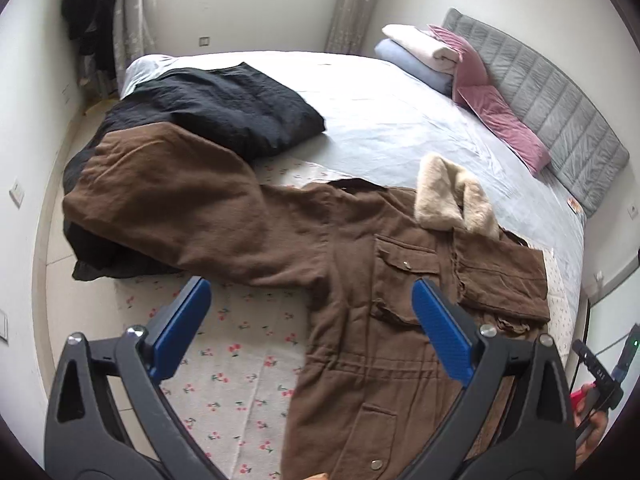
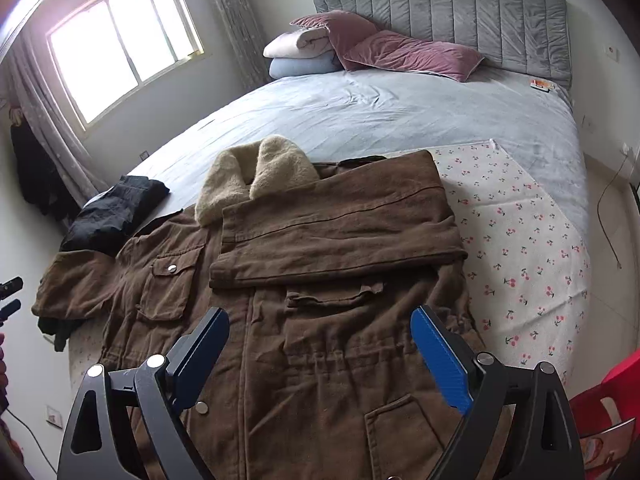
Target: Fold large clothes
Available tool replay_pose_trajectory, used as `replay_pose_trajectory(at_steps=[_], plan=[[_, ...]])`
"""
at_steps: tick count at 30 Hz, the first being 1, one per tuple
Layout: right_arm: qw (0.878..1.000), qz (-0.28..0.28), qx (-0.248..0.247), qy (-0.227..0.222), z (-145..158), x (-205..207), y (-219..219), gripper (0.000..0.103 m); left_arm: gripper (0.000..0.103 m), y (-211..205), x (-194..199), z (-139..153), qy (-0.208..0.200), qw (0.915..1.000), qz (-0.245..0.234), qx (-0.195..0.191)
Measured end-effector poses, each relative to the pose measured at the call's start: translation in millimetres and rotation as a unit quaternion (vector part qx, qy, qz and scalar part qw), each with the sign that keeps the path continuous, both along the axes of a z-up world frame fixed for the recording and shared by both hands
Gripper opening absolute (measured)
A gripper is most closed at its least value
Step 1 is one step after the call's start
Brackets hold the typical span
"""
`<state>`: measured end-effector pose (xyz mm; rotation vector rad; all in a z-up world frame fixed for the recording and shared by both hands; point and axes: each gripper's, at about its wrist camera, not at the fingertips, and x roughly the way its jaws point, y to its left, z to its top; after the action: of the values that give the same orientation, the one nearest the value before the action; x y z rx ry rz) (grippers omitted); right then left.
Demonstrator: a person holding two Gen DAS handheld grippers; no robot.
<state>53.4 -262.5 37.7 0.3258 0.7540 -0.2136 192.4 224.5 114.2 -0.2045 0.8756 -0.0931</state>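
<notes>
A brown coat (image 2: 320,280) with a cream fleece collar (image 2: 256,176) lies front-up across the near part of the bed (image 2: 360,120), resting on a white cherry-print cloth (image 2: 520,248) that covers the bed's near edge. Its collar points toward the grey padded headboard (image 2: 460,12) and its hem runs toward the cameras.

In the right wrist view, one sleeve (image 2: 340,236) is folded flat across the chest, just below the collar. The other sleeve (image 1: 172,208) stretches out sideways toward the bed's left edge, where its cuff end overlaps a black garment (image 1: 224,112) lying near that edge.

The left gripper (image 1: 312,332) hovers over the coat's left side with its blue-padded fingers (image 1: 440,340) spread wide apart and holding nothing. One finger is above the cherry-print cloth and the other above the coat's pocketed front, below the point where the outstretched sleeve joins the body.

The right gripper (image 2: 320,356) is also spread wide and empty, its fingers (image 2: 440,360) framing the coat's drawstring waist, with the folded sleeve lying ahead of the fingertips. Whether either gripper touches the fabric cannot be told.

Two pink pillows (image 2: 404,54) lean against the headboard, beside a stack of folded white and pale blue bedding (image 2: 300,52). A window (image 2: 124,36) is on the wall to the left of the bed.
</notes>
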Motion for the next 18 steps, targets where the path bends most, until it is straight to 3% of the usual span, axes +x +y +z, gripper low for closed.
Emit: replay_pose_trajectory(at_steps=[5, 8, 12, 18], plan=[[1.000, -0.003, 0.019, 0.002, -28.3, 7.0, 3.2, 0.093, 0.100, 88.6, 9.4, -26.9, -0.006, 0.9949, 0.086, -0.052], [1.000, 0.002, 0.022, 0.020, -40.5, 14.4, 2.6, 0.093, 0.100, 136.0, 20.1, -48.2, -0.001, 0.9850, 0.135, -0.107], [0.999, -0.013, 0.028, 0.013, -49.1, 16.1, -1.2, 0.093, 0.086, 176.3, 36.1, -73.0, 0.006, 0.9683, 0.180, -0.173], [0.998, -0.018, 0.053, 0.023, -62.3, 24.6, -4.3, 0.093, 0.072, 201.8, 58.6, -98.0, -0.001, 0.9508, 0.229, -0.208]])
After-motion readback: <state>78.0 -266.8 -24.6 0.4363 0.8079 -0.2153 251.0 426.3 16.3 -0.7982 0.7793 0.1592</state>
